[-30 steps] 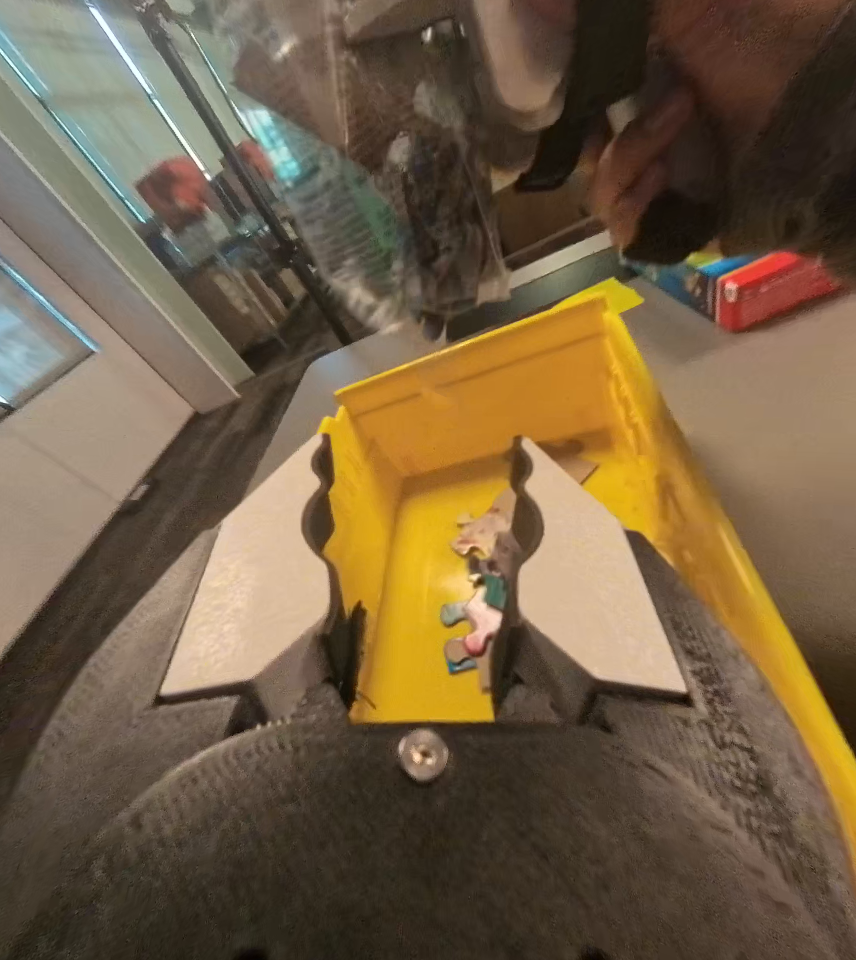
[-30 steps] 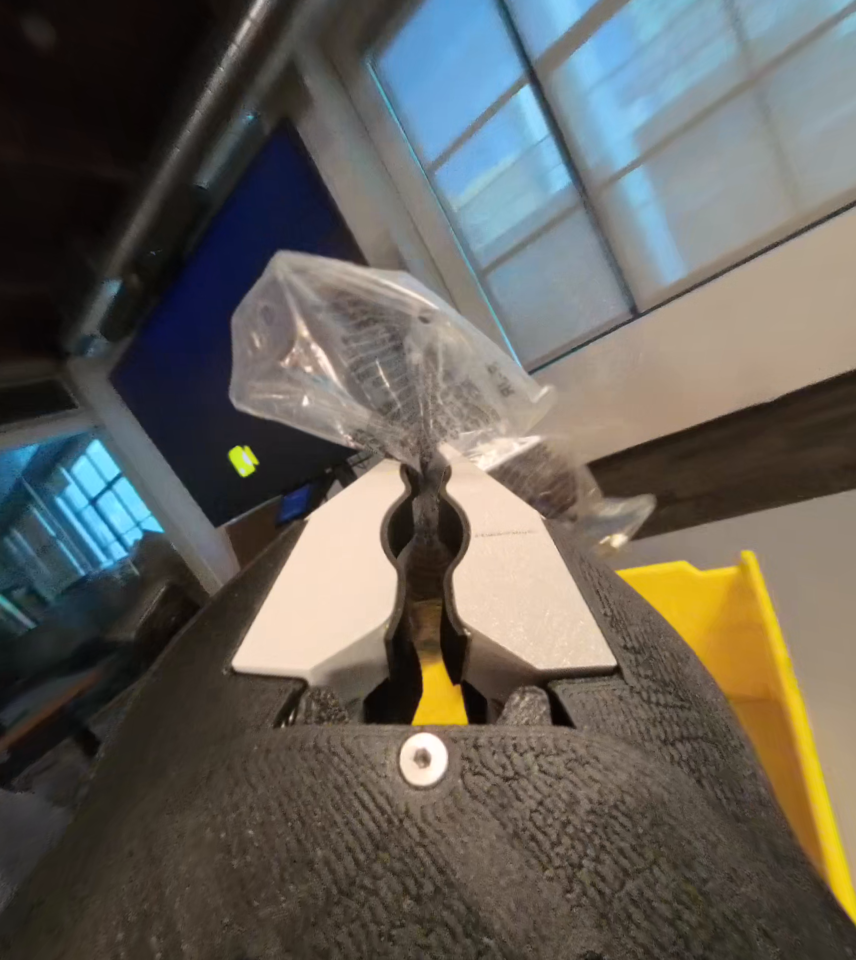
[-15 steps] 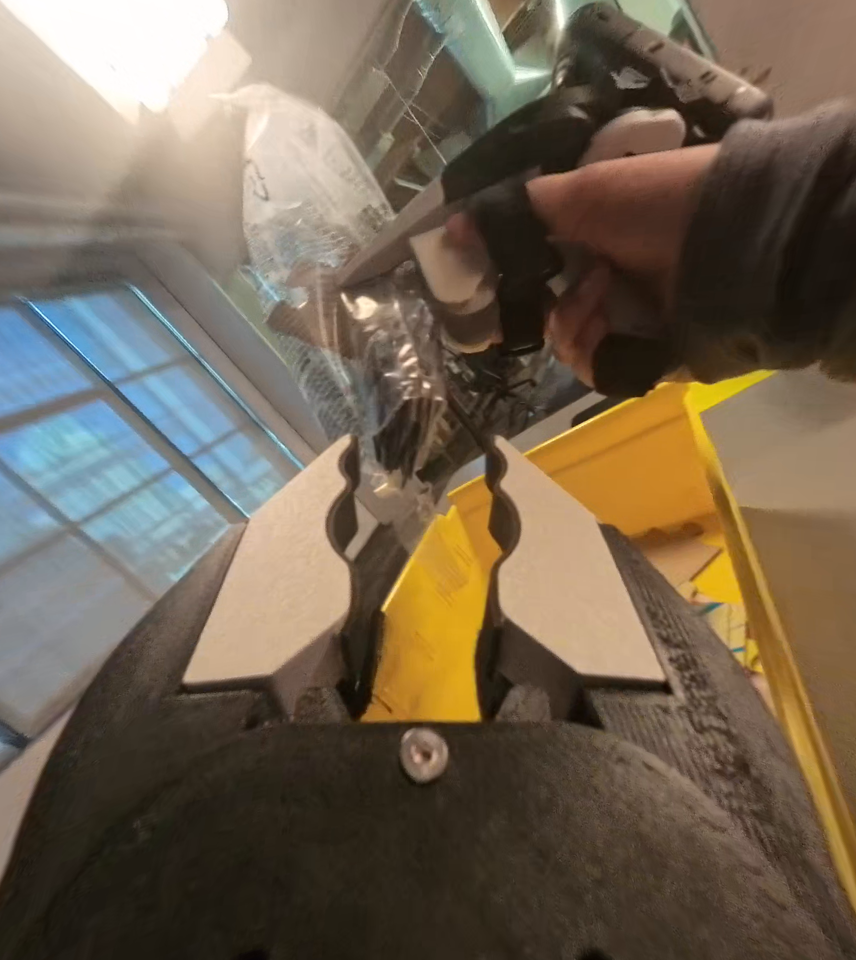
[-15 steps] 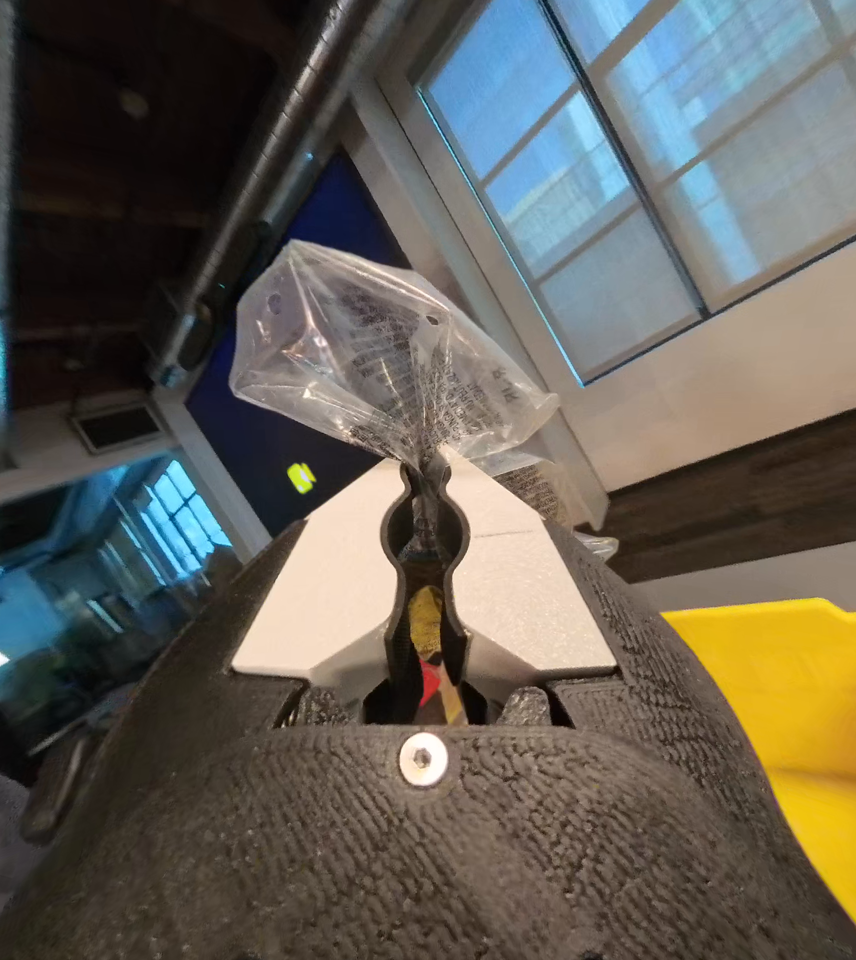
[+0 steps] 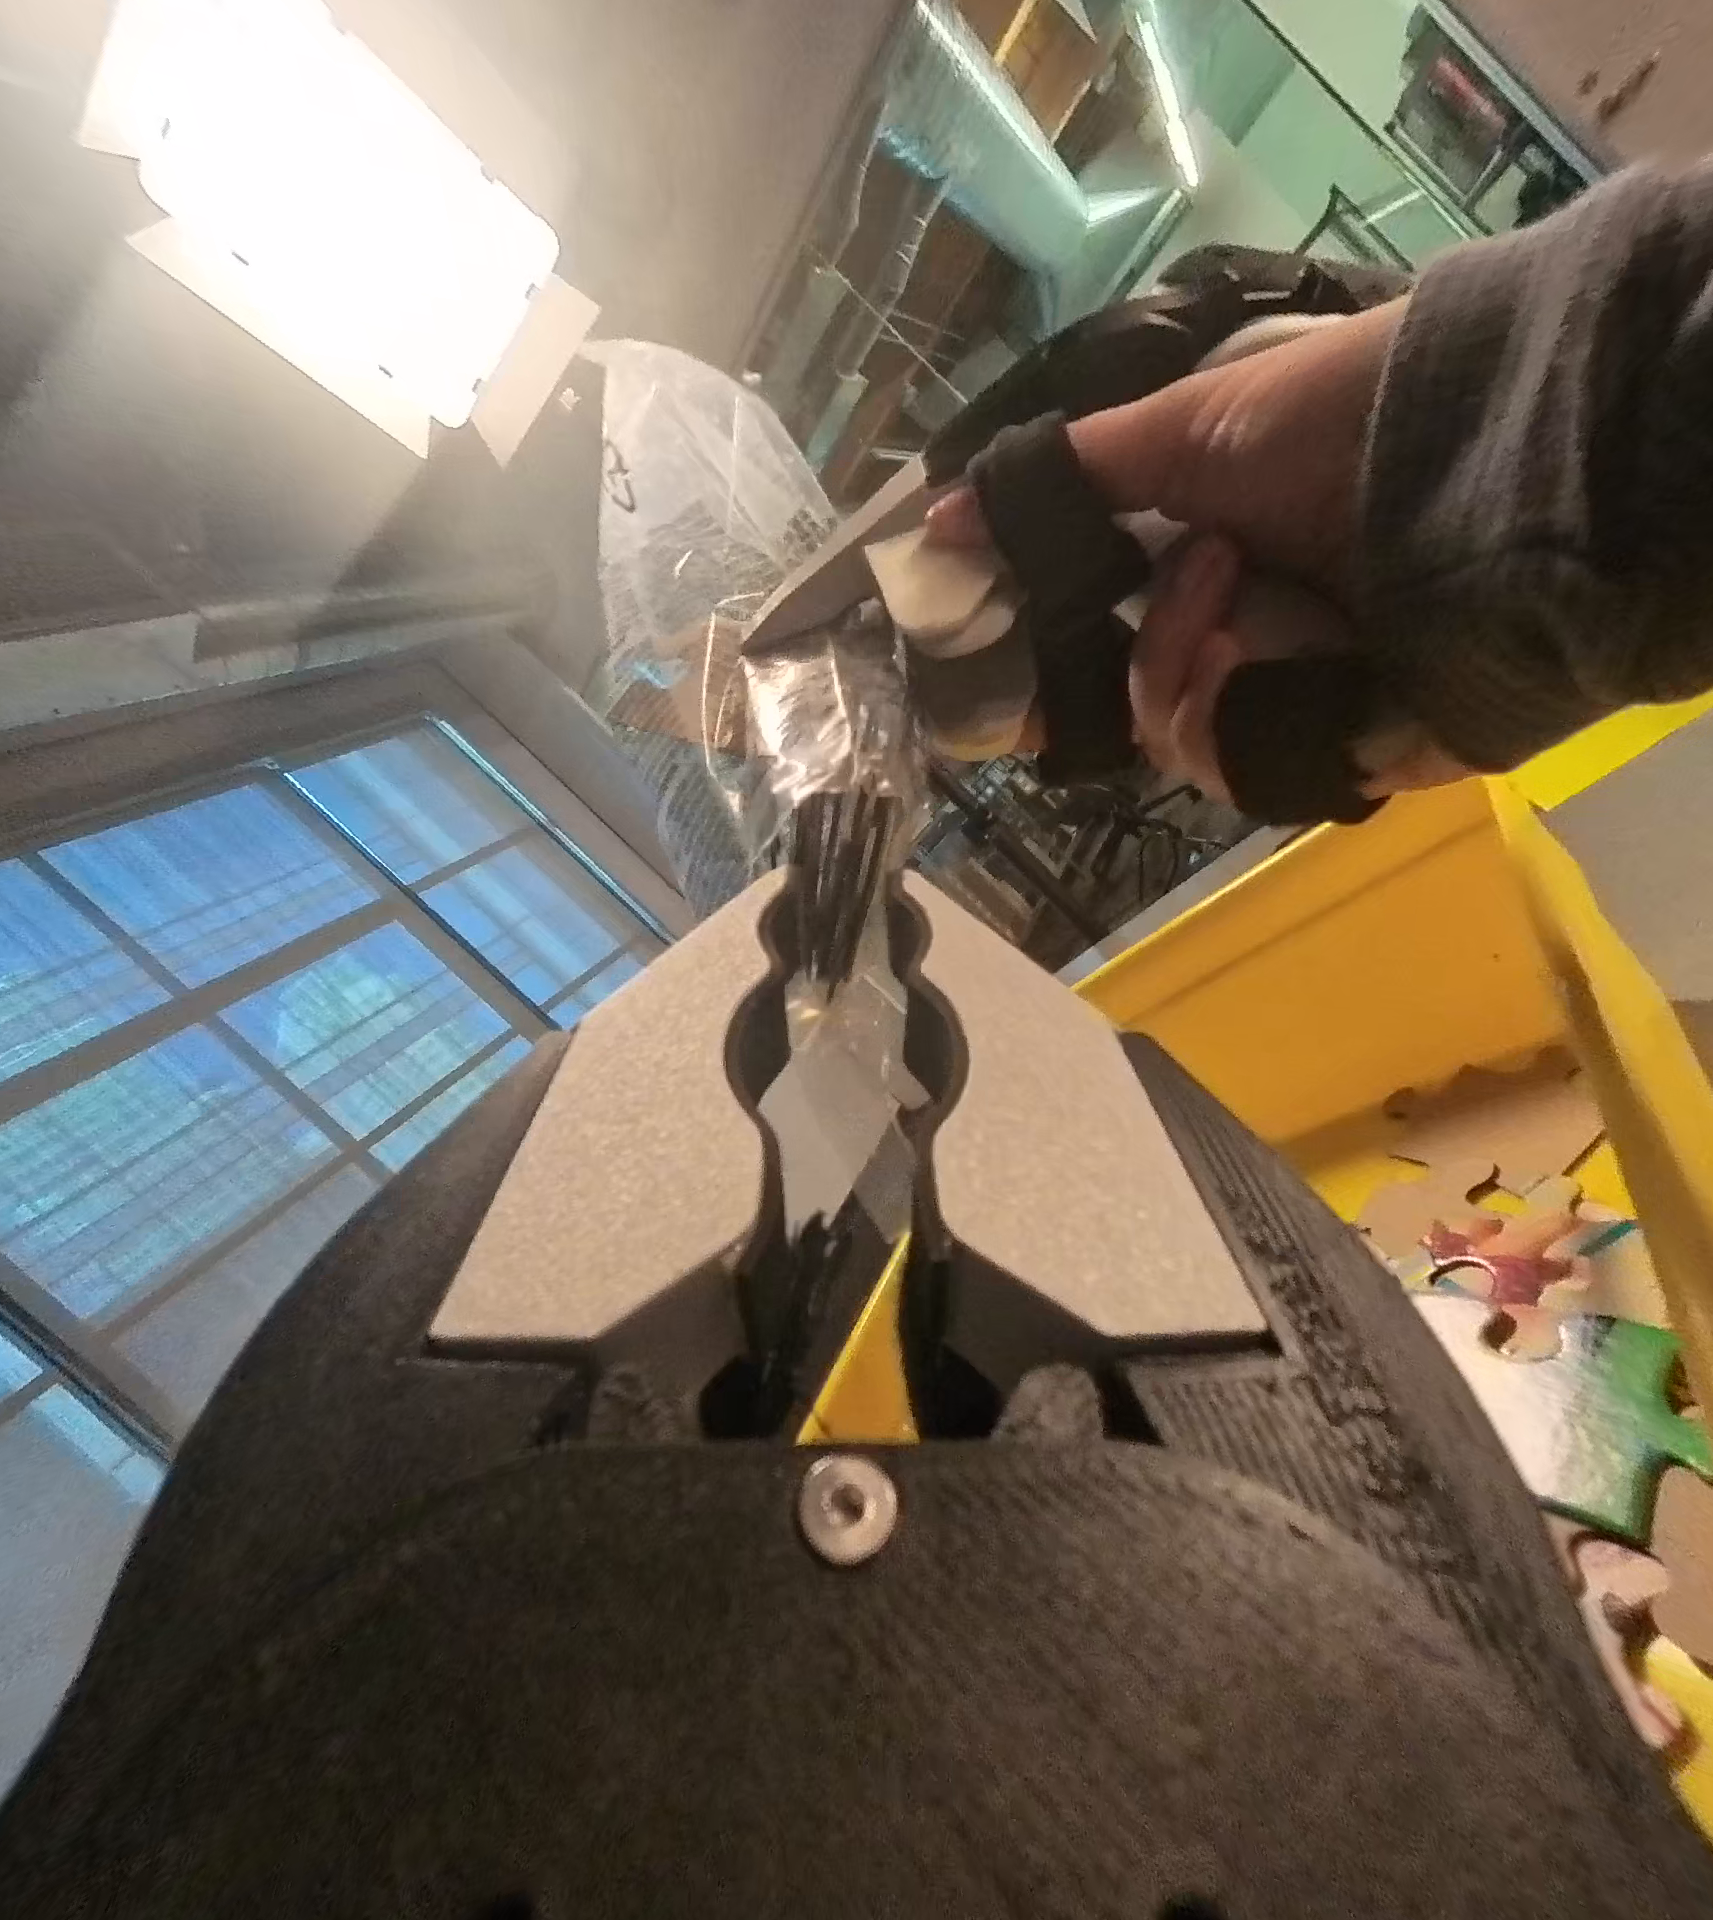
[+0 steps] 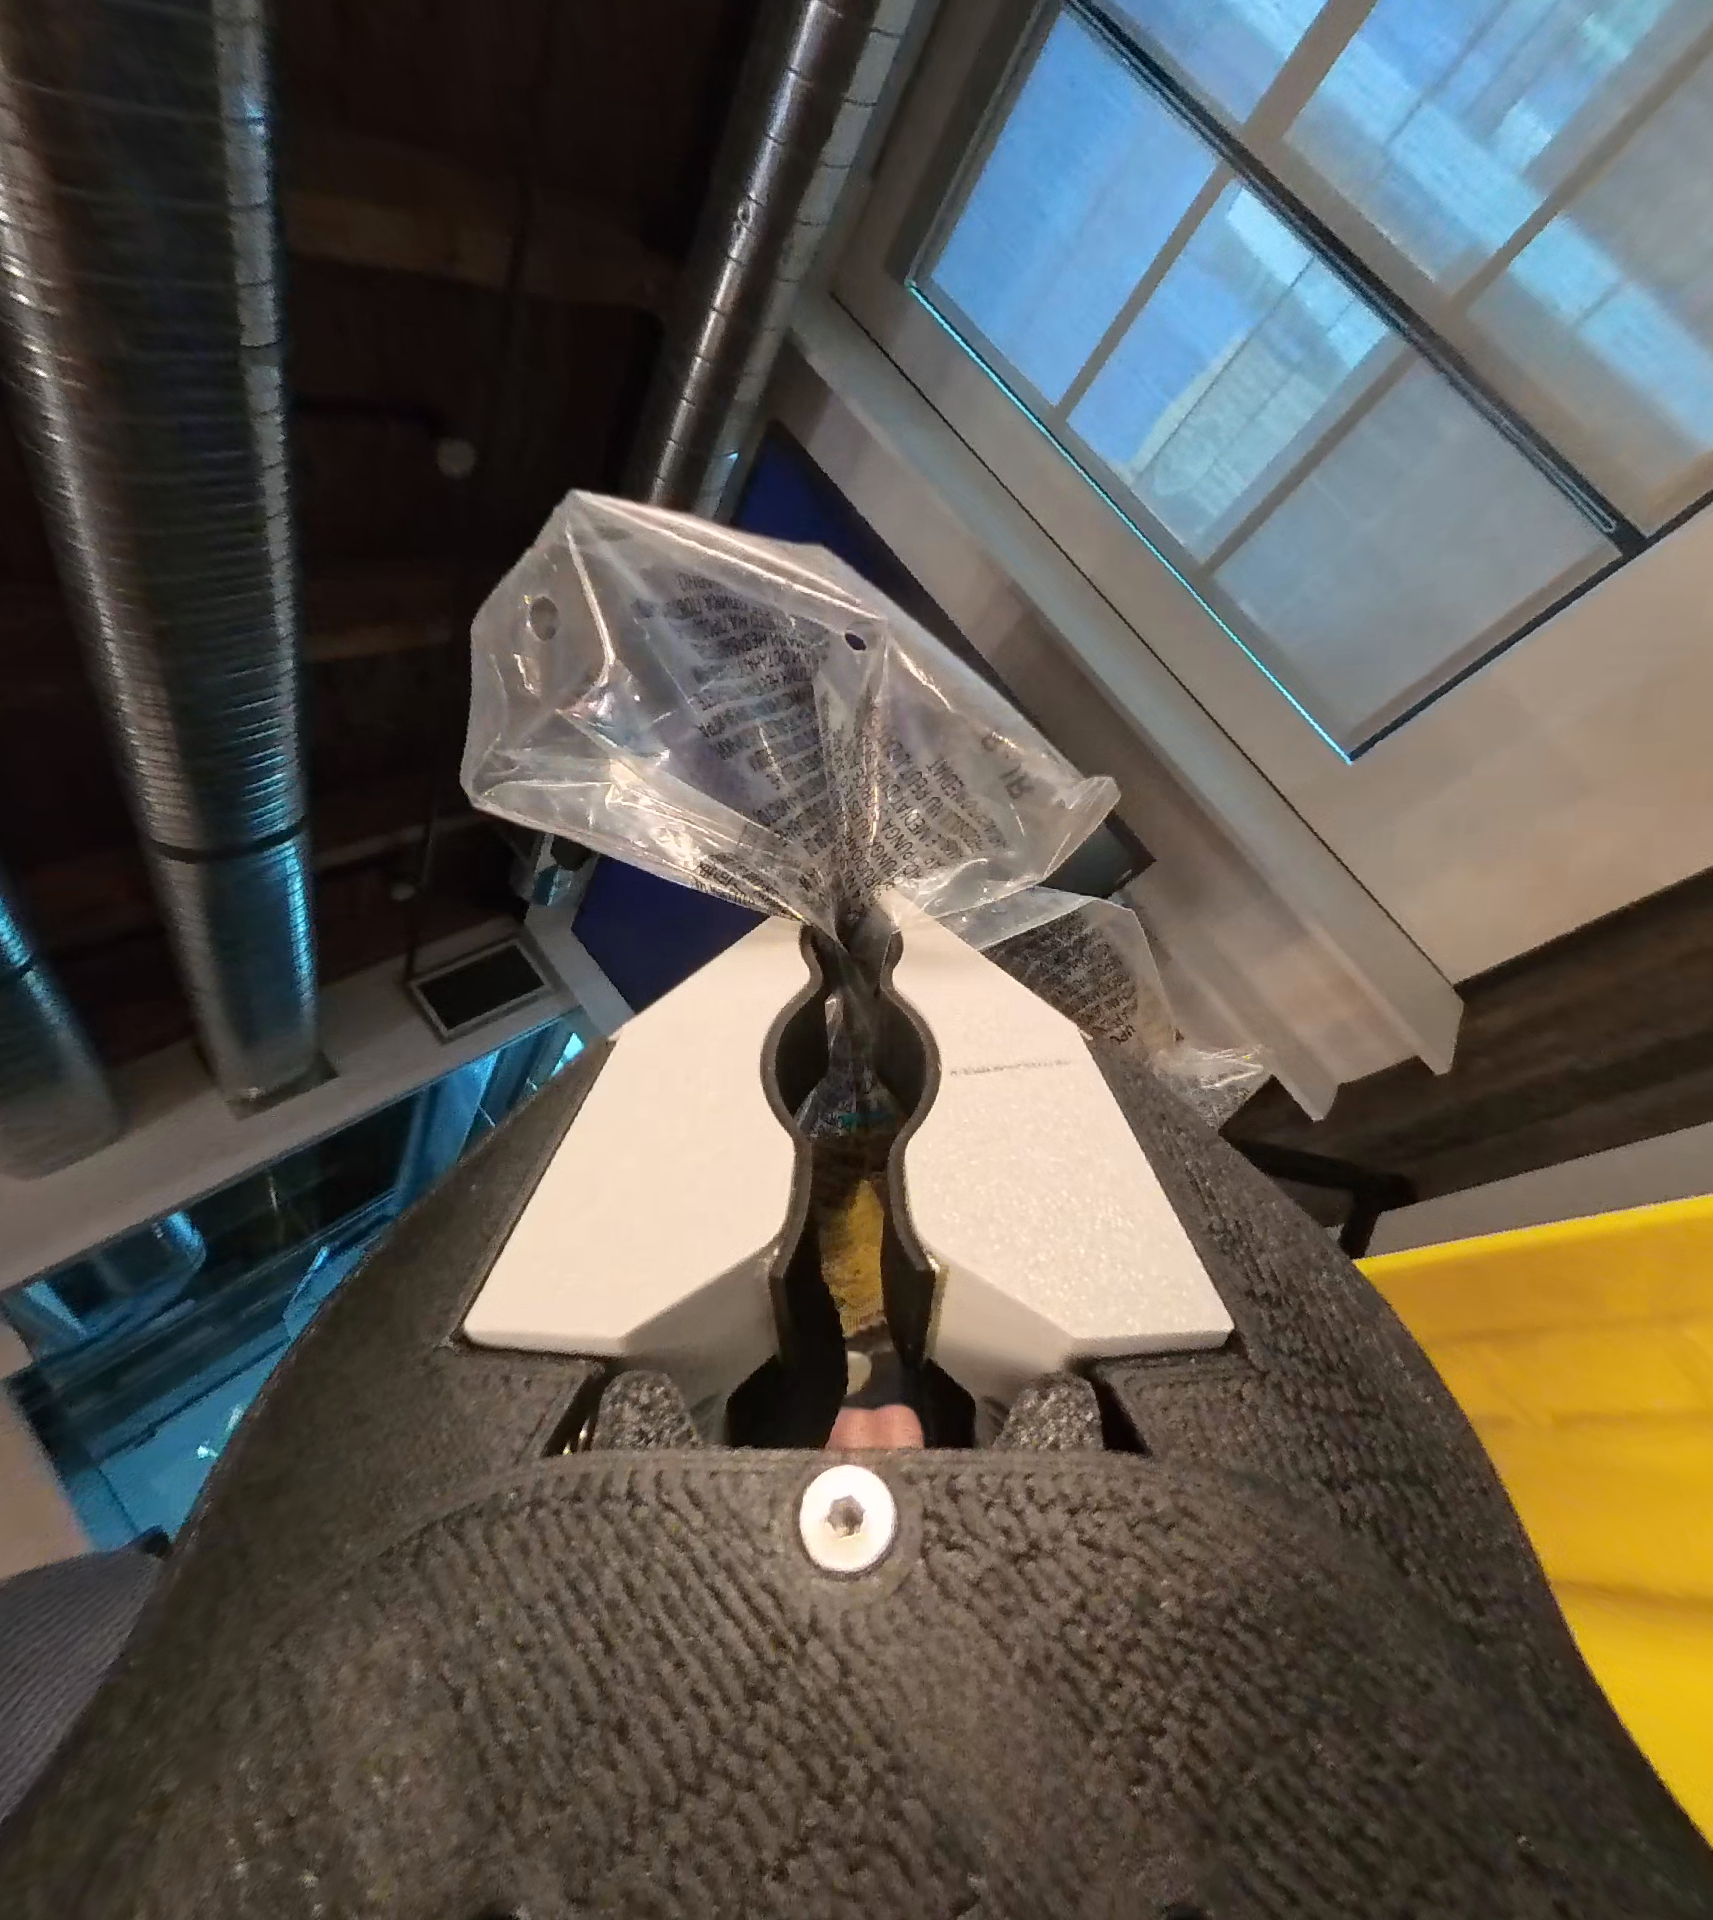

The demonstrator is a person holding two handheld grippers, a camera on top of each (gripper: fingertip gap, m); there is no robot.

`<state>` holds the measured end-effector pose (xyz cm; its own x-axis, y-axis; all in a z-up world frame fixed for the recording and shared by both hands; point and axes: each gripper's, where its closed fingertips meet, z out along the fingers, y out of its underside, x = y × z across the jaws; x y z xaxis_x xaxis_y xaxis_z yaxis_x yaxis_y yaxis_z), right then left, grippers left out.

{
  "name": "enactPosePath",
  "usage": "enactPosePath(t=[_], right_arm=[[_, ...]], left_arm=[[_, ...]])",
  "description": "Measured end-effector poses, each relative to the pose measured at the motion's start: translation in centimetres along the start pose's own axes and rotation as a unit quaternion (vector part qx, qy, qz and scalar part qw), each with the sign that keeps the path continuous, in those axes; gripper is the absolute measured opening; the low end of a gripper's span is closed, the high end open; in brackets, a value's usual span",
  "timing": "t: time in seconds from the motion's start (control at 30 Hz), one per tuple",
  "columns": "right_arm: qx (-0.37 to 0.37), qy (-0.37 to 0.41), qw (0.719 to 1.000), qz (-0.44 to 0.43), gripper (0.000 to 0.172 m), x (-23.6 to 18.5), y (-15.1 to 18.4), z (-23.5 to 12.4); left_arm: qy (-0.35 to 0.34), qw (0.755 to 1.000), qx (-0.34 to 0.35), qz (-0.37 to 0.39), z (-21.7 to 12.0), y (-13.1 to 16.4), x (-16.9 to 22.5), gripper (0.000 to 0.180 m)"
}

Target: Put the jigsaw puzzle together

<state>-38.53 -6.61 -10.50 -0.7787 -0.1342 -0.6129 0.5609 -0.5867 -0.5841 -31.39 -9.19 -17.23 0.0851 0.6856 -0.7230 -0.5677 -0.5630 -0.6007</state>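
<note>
Clear printed plastic bag (image 6: 727,748) pinched from two ends above a yellow bin (image 5: 1351,987)

Right gripper (image 6: 852,940) clamped fully on the bag's gathered neck; left gripper (image 5: 836,904) narrowed to a slim gap, pressing on the bag's lower corner, held up in the air. In the bin below: loose colourful jigsaw puzzle pieces (image 5: 1538,1309), some face down. Gloved hand (image 5: 1195,582) gripping the right tool
</note>
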Motion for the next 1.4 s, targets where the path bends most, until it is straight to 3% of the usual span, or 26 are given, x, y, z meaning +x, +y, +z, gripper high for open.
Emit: enactPosePath(t=[0.17, 0.33, 0.6, 0.8, 0.9, 1.0, 1.03, 1.13, 1.3, 1.33, 1.37, 1.4], right_arm=[[-0.012, -0.007, 1.000, 0.004, 0.000, -0.3, 0.7, 0.5], [-0.003, 0.001, 1.000, -0.004, 0.000, -0.1, 0.5, 0.4], [0.064, 0.031, 0.997, -0.022, 0.000, 0.6, -2.6, -2.0], [0.091, 0.102, 0.987, -0.090, 0.000, 1.4, -5.4, -5.1], [0.085, 0.112, 0.985, -0.104, 0.000, 1.3, -5.4, -5.2], [0.072, 0.109, 0.986, -0.101, 0.000, 1.4, -4.6, -4.3], [0.066, 0.102, 0.988, -0.094, 0.000, 1.4, -4.2, -3.9], [0.054, 0.074, 0.994, -0.065, 0.000, 1.1, -3.2, -2.8], [0.031, 0.051, 0.997, -0.041, 0.000, 0.9, -1.9, -1.7], [0.027, 0.051, 0.997, -0.041, 0.000, 0.9, -1.7, -1.5], [0.025, 0.051, 0.998, -0.042, 0.000, 0.9, -1.6, -1.5], [0.026, 0.052, 0.997, -0.043, 0.000, 0.9, -1.7, -1.5]], left_arm=[[0.002, 1.000, -0.016, 0.008, 0.8, 0.3, 0.1, 0.020], [-0.030, 0.999, 0.013, 0.040, 0.5, -0.7, -0.7, 0.008], [-0.006, 1.000, 0.024, 0.016, -0.9, -0.8, -0.5, 0.000], [0.060, 0.997, -0.033, -0.030, -0.8, 1.7, 1.4, 0.000], [0.093, 0.988, -0.112, -0.043, -0.4, 4.5, 2.2, 0.001], [0.100, 0.984, -0.106, -0.101, 0.0, 4.0, 2.0, 0.039], [0.097, 0.985, -0.090, -0.113, 0.1, 3.3, 1.7, 0.042], [0.092, 0.990, -0.045, -0.101, 0.5, 1.2, 1.3, 0.035], [0.076, 0.995, -0.031, -0.062, 1.4, 0.1, 1.4, 0.027], [0.070, 0.995, -0.027, -0.060, 1.5, -0.1, 1.3, 0.022], [0.065, 0.996, -0.024, -0.059, 1.5, -0.2, 1.2, 0.004], [0.065, 0.996, -0.025, -0.057, 1.5, -0.3, 1.2, 0.003]])
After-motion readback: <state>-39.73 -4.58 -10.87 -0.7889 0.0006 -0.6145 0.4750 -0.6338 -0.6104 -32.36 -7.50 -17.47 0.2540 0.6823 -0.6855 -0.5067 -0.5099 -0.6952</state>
